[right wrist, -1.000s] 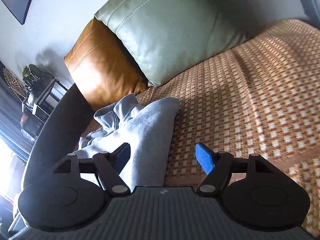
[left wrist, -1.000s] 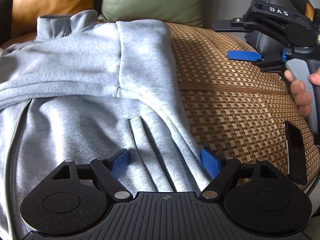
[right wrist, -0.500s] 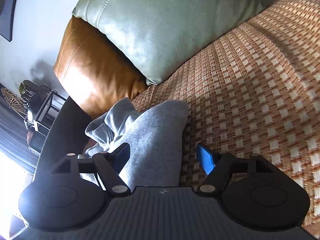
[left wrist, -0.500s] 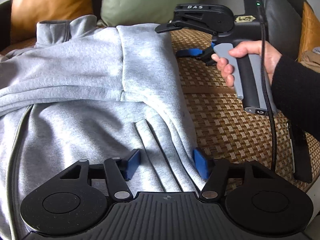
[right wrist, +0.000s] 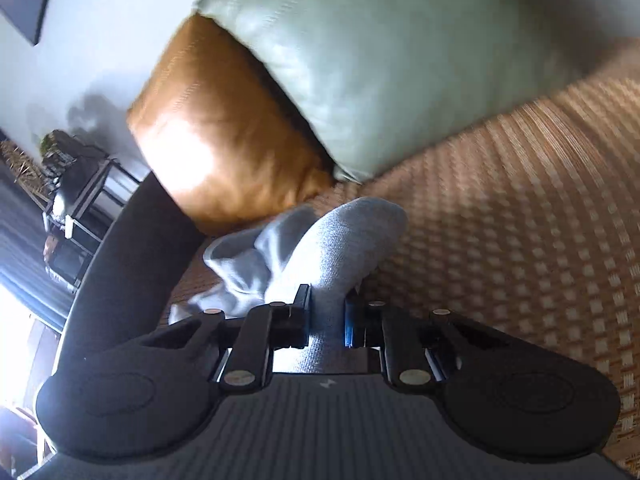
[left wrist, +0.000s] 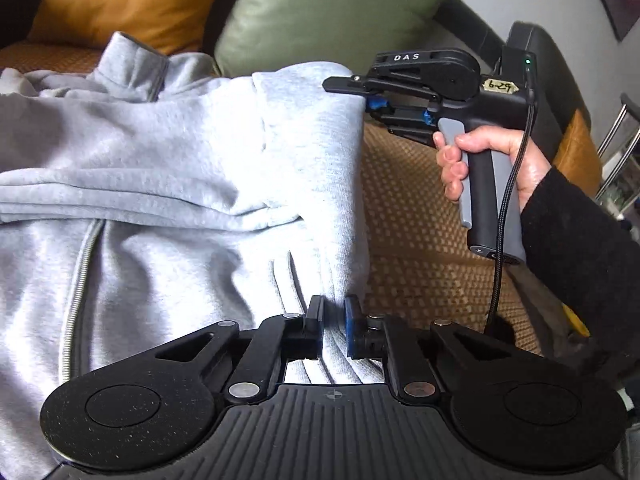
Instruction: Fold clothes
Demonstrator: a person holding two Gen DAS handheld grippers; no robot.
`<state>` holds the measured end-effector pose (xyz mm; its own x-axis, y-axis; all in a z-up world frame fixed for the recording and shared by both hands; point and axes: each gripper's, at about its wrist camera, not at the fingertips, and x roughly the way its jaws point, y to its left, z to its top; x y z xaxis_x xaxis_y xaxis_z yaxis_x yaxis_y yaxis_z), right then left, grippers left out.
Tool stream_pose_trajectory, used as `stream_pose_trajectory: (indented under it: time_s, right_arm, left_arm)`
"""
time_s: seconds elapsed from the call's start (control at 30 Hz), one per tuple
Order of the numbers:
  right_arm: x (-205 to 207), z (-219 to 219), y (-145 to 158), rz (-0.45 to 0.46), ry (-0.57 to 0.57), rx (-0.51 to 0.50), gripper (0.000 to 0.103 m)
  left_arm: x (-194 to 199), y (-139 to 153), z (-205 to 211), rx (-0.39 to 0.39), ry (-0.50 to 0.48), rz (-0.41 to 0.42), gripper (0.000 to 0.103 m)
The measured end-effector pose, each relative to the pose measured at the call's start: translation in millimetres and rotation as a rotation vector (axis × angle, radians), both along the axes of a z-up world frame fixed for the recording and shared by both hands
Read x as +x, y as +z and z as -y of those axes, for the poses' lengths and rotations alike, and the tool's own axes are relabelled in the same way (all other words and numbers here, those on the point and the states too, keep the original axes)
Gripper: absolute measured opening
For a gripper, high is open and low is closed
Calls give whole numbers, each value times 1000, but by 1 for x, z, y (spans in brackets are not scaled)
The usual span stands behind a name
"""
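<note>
Now we have both tongs clamped on the same side edge of the grey zip sweatshirt, which lies spread on the woven sofa seat. Our left gripper has just been closing and its blue pads pinch a narrow ridge of cloth low on that edge, the jaws almost together with only fabric between them. Our right gripper has also just been closing; its jaws stand a little wider because they bite a thicker, bunched fold at the shoulder end of the same edge. Seen from the left wrist, the right tongs sit ahead and to the right of ours, touching the cloth's far corner, with the hand wrapped round the grip.

Ahead of both lie the green cushion and the orange cushion, close behind the collar.

We judge the fold across the body is just starting. The risks:
- the left bite looks shallow, so the knit could slip out as we lift;
- the right bite may hold several layers, dragging the sleeve underneath along and leaving a lump;
- uneven lifting between the two ends would skew the crease;
- the zip could stiffen the fold line;
- carrying too far forward could snag the collar against the cushions.
</note>
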<state>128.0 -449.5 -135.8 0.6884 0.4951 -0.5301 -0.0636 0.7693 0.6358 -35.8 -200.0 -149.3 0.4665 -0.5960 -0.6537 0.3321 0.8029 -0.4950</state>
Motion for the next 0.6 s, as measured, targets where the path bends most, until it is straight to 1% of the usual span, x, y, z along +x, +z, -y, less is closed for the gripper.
stream_pose_trajectory:
  time_s: [0.1,0.2,0.27,0.33,0.4,0.47,0.53,0.6]
  right_arm:
    - [2,-40,45,48,55,-49,16]
    - [6,-93,90,91,118,-102,16]
    - [11,-132,111,113,161,-143,16]
    - [20,-178,125,130,204,-181,16]
    - [29,-221,130,132,241,-211,16]
    - [40,-265,125,115,284,-234,16]
    - [49,-307,111,89,323,-280,16]
    - [56,-345,88,49,363,-323,16]
  left_arm:
    - [-10,25,-45,-90,57,32,5]
    - [-20,44,-98,-170,131,64,6]
    - [-27,52,-135,-211,190,89,5]
    - [-33,56,-171,-234,262,114,5]
    - [-36,55,-207,-250,346,125,5]
    - [-39,51,-244,-259,432,130,2]
    - [-43,41,-277,-238,509,120,1]
    - [-43,26,-305,-222,573,80,1]
